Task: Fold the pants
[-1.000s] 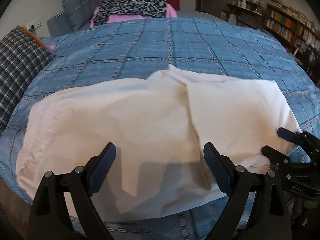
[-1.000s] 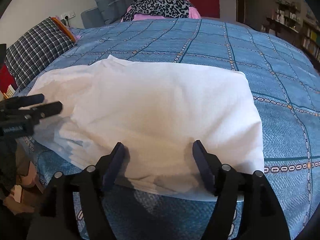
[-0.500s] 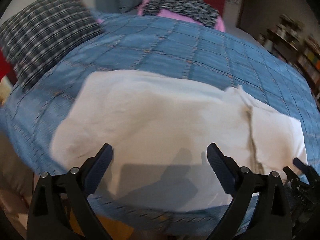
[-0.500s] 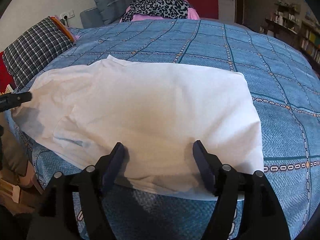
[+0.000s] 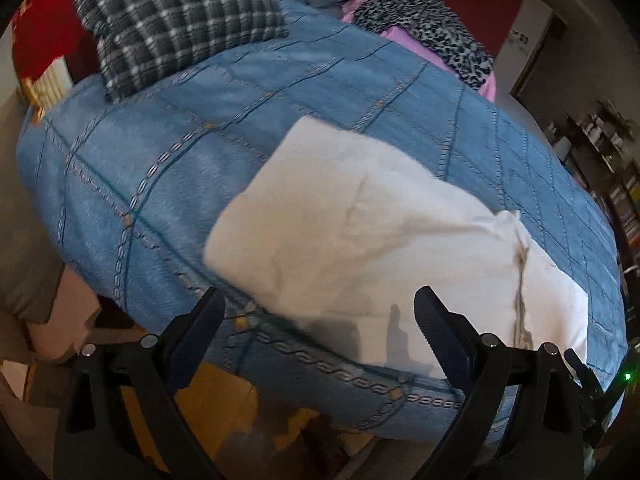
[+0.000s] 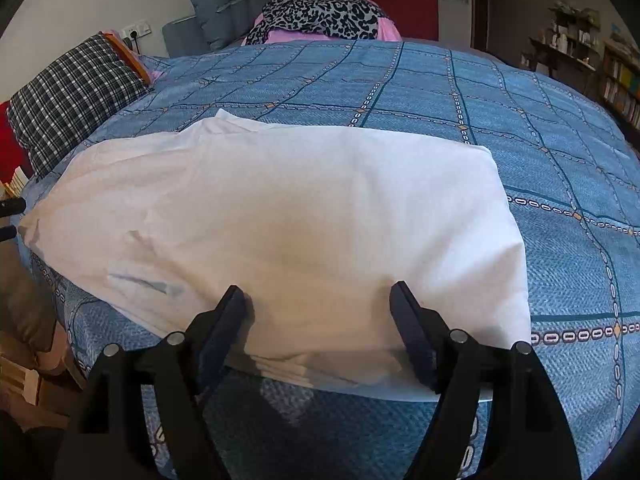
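Observation:
White pants (image 6: 288, 224), folded into a long flat rectangle, lie on the blue patterned bedspread (image 6: 460, 96) near the bed's front edge. My right gripper (image 6: 318, 328) is open and empty, its fingers just above the pants' near edge. My left gripper (image 5: 320, 332) is open and empty, off the pants' left end near the bed's corner; the pants (image 5: 360, 232) stretch away to its right. The left gripper's fingertips (image 6: 10, 206) show at the left edge of the right wrist view.
A plaid pillow (image 6: 72, 96) lies at the bed's left side. A leopard-print and pink pile (image 6: 320, 16) and a grey pillow (image 6: 228, 8) sit at the head. Bookshelves (image 6: 616, 80) stand to the right. Boxes and floor (image 5: 220, 400) lie below the bed's corner.
My left gripper has swung left along the pants to their left end and the bed corner. My right gripper has stayed nearly still over the near edge.

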A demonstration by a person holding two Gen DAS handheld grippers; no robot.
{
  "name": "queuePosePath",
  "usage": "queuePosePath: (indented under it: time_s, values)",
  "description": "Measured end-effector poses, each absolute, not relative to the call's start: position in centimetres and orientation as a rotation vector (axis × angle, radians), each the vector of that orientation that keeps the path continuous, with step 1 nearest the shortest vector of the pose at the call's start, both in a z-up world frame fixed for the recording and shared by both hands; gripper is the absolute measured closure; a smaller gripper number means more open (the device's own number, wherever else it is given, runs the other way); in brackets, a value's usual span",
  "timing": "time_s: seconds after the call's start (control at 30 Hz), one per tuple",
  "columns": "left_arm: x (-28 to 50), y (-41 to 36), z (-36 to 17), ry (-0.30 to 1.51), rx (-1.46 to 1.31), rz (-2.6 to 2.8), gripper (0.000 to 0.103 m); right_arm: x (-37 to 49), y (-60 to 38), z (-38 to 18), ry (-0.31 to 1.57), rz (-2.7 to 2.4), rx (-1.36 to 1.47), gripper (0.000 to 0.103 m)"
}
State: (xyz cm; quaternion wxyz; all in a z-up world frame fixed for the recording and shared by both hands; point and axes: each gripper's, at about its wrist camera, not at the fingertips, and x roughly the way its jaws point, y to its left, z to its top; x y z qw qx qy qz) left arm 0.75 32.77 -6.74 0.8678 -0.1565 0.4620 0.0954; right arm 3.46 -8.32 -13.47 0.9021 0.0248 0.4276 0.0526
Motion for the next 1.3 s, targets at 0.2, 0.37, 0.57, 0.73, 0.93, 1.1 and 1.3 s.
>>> queuePosePath:
  time_s: [0.2,0.37,0.57,0.73,0.93,1.1,1.3]
  values:
    - [1.3,34.8,-9.0,0.954,-0.349,0.217,0.006,3.4,-8.4,-13.5,0.878,0.110,0.048,0.028]
    - [2.7,35.9,-10.4,0.938,-0.452,0.184,0.007,3.4,-8.5,-13.5,0.874,0.110,0.043,0.028]
    - [3.0,36.7,-10.7,0.916,-0.542,0.194,0.030,3.4,-8.4,-13.6,0.870,0.107,0.037,0.028]
    - [2.4,38.3,-10.4,0.887,-0.649,0.192,0.052,3.5,-8.3,-13.6,0.867,0.103,0.029,0.027]
    - [2.3,38.8,-10.9,0.882,-0.712,0.196,0.052,3.4,-8.3,-13.6,0.863,0.100,0.027,0.027]
    - [2.5,38.4,-11.6,0.890,-0.737,0.193,0.033,3.4,-8.3,-13.6,0.862,0.100,0.027,0.027]
    - [3.7,37.7,-10.1,0.868,-0.727,0.206,0.050,3.3,-8.2,-13.6,0.855,0.099,0.024,0.027]
